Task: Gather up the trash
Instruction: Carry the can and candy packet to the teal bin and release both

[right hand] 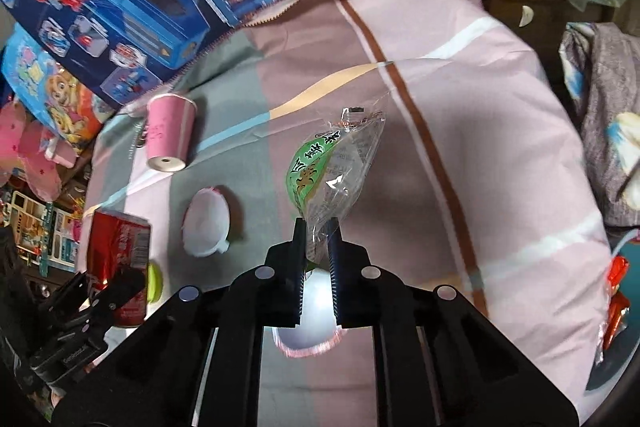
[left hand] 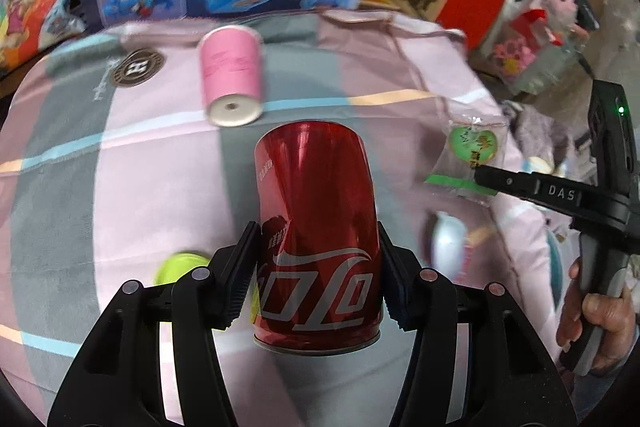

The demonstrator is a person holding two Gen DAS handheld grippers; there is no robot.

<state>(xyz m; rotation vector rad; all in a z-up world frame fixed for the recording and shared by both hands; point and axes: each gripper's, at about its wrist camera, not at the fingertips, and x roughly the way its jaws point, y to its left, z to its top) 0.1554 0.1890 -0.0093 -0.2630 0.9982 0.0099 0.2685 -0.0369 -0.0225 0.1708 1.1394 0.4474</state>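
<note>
Above the pink-and-grey checked cloth [right hand: 460,131], the left gripper [left hand: 316,267] points steeply down, its pads clamped on both sides of a red cola can [left hand: 316,227]. To its right a hand [left hand: 596,323] grips the handle of the right gripper [right hand: 318,251], also angled downward, its jaws nearly together, pinching a clear green-printed wrapper [right hand: 336,175] by one end. A pink paper cup [left hand: 232,79] lies on its side on the cloth farther off.

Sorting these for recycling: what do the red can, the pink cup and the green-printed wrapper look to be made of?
Red can: likely thin metal with a glossy coat; it mirrors light and shows a dent.
Pink cup: probably paper, matte, with a rolled rim and a white base.
Green-printed wrapper: clear plastic film, shiny and crinkled, see-through at the edges.
</note>
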